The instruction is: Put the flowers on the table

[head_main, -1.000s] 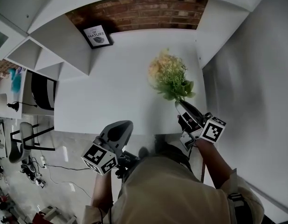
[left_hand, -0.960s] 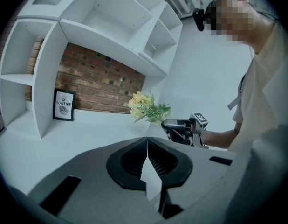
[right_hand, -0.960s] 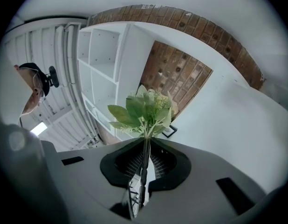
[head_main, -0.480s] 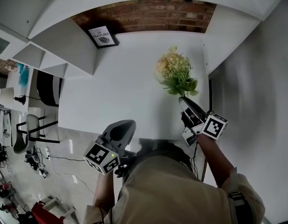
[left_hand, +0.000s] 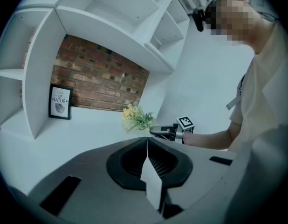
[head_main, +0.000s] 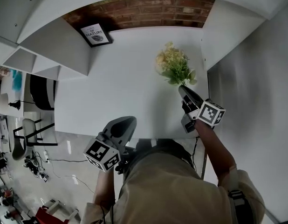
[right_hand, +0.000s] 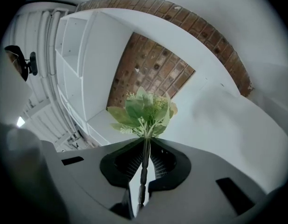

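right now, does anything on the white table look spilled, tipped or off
Nothing stands out. The bunch of yellow and green flowers is clamped by its stem in the right gripper over the white table, and the black-framed print stands upright by the brick wall.

I see framed print (head_main: 96,35) reading NATURE, upright at foot of brick wall (head_main: 148,10). White shelving (head_main: 39,62) just left of print. Far below-left of print: dark-framed chair (head_main: 26,127) on pale floor (head_main: 74,164), cables (head_main: 51,161) trailing near it.

Right hand-held gripper (head_main: 182,88) carried flowers (head_main: 173,65) farther over table (head_main: 120,83).
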